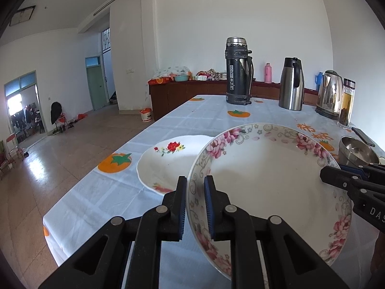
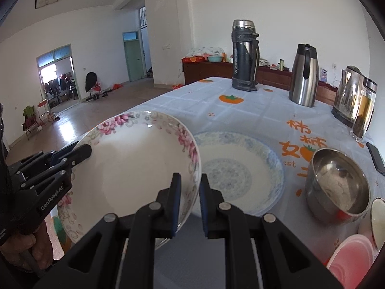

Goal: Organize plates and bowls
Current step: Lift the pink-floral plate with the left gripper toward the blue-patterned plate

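A deep white plate with a pink flower rim (image 1: 269, 180) (image 2: 134, 168) hangs above the table, held from both sides. My left gripper (image 1: 195, 190) is shut on its left rim; my right gripper (image 2: 190, 185) is shut on its right rim. Each gripper shows in the other's view, the right one (image 1: 336, 175) and the left one (image 2: 79, 151). On the cloth to the left lies a white plate with a red flower (image 1: 168, 161). A blue-patterned plate (image 2: 240, 171) lies to the right, partly under the lifted plate. A steel bowl (image 2: 336, 187) (image 1: 356, 151) sits further right.
The table (image 1: 192, 118) carries a cloth printed with orange fruit. At its far end stand a black flask (image 1: 238, 72), a steel jug (image 1: 291, 84), a kettle (image 1: 329, 94) and a glass tea bottle (image 1: 346, 103). A phone (image 2: 376, 157) and pink and white bowls (image 2: 351, 260) lie at the right. A hand (image 2: 36, 248) holds the left gripper.
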Tool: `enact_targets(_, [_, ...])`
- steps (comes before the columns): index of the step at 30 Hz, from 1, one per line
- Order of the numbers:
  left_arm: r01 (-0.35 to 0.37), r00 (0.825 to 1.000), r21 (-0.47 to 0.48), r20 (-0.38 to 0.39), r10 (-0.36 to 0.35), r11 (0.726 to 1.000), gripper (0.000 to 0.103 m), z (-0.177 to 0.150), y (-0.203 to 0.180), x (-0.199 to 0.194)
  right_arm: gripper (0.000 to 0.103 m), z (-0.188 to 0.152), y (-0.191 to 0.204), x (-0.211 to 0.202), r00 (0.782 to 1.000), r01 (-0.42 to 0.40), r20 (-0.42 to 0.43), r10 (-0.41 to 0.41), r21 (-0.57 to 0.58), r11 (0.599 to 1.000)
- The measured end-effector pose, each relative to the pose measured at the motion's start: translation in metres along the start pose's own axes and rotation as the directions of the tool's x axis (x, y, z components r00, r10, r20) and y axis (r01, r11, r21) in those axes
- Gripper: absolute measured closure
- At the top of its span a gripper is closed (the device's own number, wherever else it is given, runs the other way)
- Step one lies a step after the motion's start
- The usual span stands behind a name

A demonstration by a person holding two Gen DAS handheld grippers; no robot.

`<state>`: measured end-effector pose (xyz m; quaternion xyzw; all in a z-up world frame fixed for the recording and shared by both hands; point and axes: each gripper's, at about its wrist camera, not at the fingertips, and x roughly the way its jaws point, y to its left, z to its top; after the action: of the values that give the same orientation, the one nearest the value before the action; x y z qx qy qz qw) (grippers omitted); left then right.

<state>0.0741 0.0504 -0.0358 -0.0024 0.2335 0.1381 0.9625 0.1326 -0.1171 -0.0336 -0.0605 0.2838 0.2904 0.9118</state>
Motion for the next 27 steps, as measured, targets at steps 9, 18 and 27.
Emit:
enact_targets(9, [0.017,1.000,0.018,0.012,-0.017,1.000,0.087,0.014,-0.014,0.015,0.088,0.008,-0.017,0.005,0.998,0.045,0.032,-0.046,0.037,0.998])
enact_targets(18, [0.019,0.998,0.028,0.055,-0.020,0.999,0.087,0.031,-0.024,0.018,0.088,0.014,-0.029,0.009,0.995,0.079,0.058,-0.082,0.057,0.995])
enact_targets(27, [0.020,0.998,0.057,0.064,-0.024,0.998,0.087,0.042,-0.041,0.032,0.088,0.015,-0.042,0.013,0.990,0.113,0.074,-0.119,0.086,0.990])
